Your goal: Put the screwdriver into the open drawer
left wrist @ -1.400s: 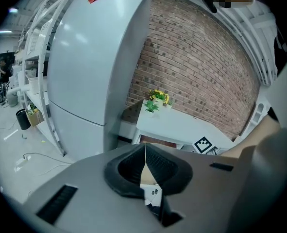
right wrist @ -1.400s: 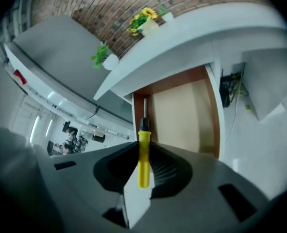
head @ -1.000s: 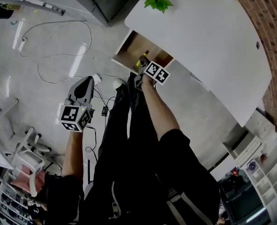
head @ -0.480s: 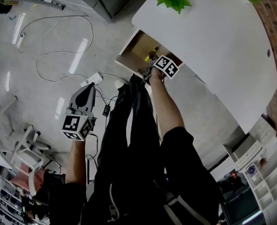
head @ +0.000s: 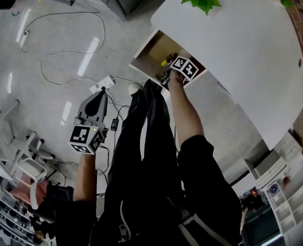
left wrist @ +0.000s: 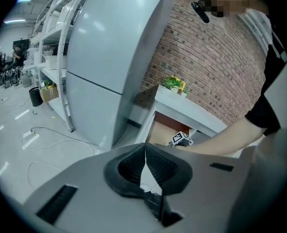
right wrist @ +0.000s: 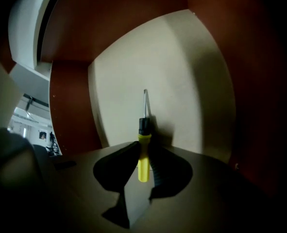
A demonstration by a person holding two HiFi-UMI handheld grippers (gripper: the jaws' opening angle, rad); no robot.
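Right tool (right wrist: 143, 147) is pinching the screwdriver (right wrist: 143, 140) inside the drawer (right wrist: 182, 81); dropping it from height is risking a bounce. Left tool (left wrist: 144, 152) closed, empty.

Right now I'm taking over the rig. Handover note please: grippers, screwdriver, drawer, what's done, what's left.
Right gripper: shut on the screwdriver by its yellow handle, shaft pointing ahead, down inside the open drawer.
Left gripper: shut, empty, hanging over the floor away from the drawer.
Done: screwdriver is within the drawer walls, its tip near the drawer bottom. Whether it touches can't be told.
Left: lay it down, open the jaws, pull the right gripper out.
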